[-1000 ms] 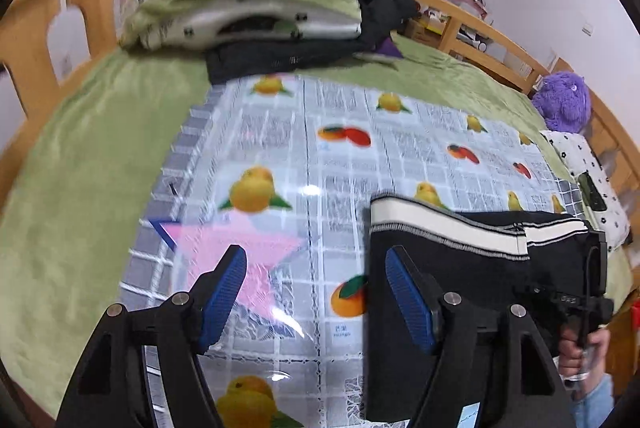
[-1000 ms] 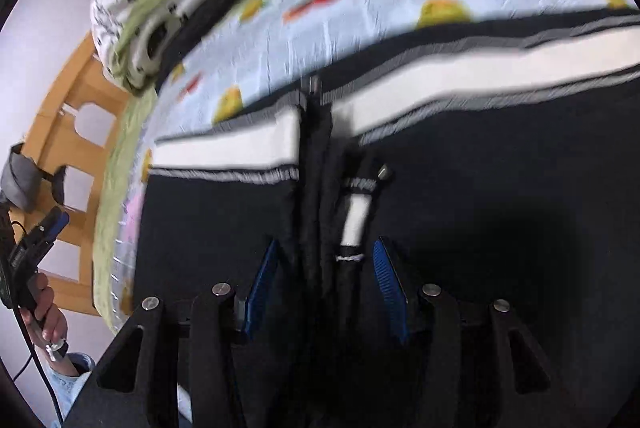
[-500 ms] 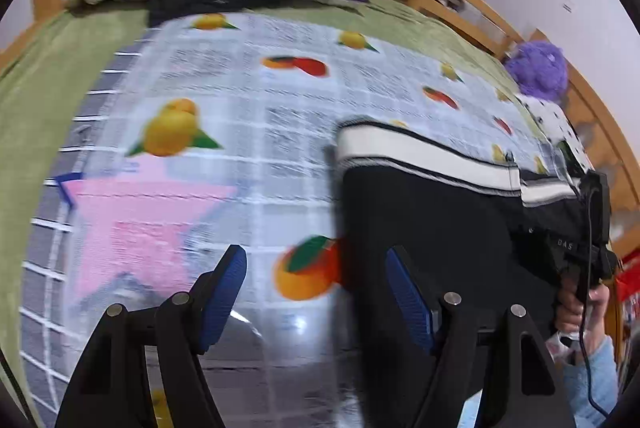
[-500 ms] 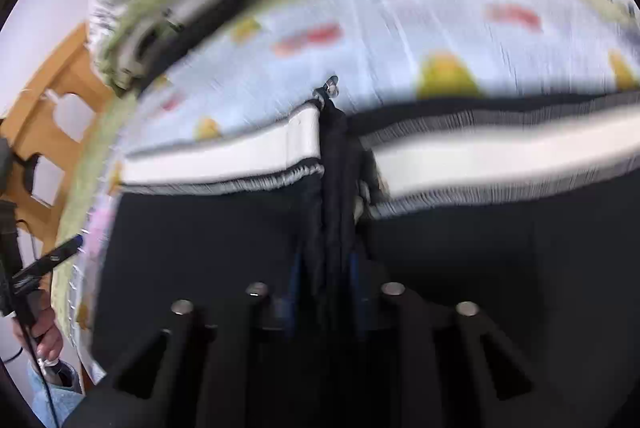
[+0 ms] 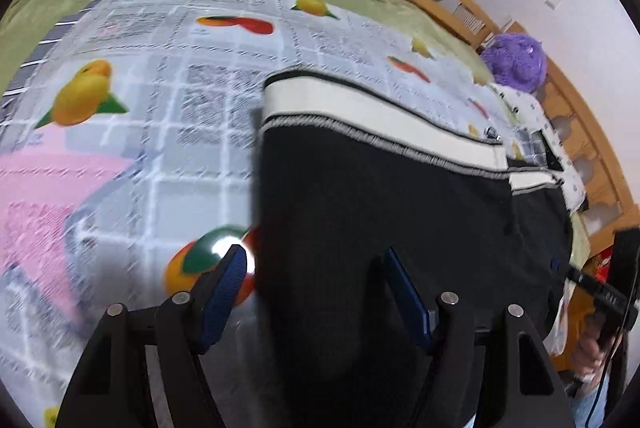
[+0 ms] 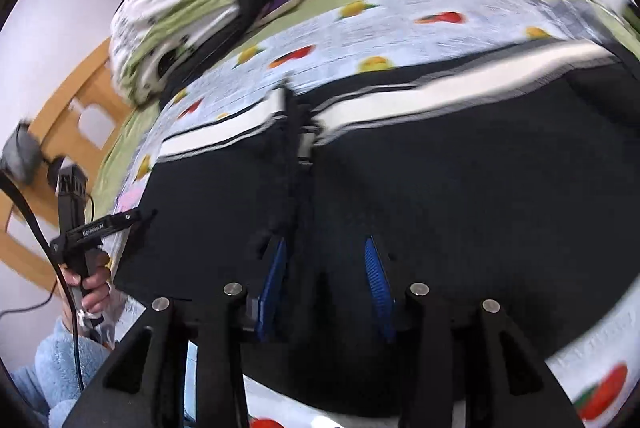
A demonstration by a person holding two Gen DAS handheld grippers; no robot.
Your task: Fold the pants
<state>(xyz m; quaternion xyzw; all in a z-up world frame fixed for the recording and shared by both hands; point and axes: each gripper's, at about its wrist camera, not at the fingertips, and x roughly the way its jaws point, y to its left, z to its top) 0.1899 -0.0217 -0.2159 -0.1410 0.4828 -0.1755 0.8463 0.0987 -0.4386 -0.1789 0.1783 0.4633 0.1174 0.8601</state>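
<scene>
Right claw (image 6: 326, 280) reopened, pants (image 6: 440, 195) beneath

one pants (image 5: 400, 195), two claws (image 5: 312, 280), one plush (image 5: 514, 61)

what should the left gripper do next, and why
Probably ease the left gripper forward and close on the left side edge of the black pants with the white striped waistband: its jaws are open and straddle that edge, while the right gripper sits open over the middle.

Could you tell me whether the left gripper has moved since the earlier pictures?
Yes. The left gripper moved forward and right: the pants edge now lies between its fingers.
</scene>
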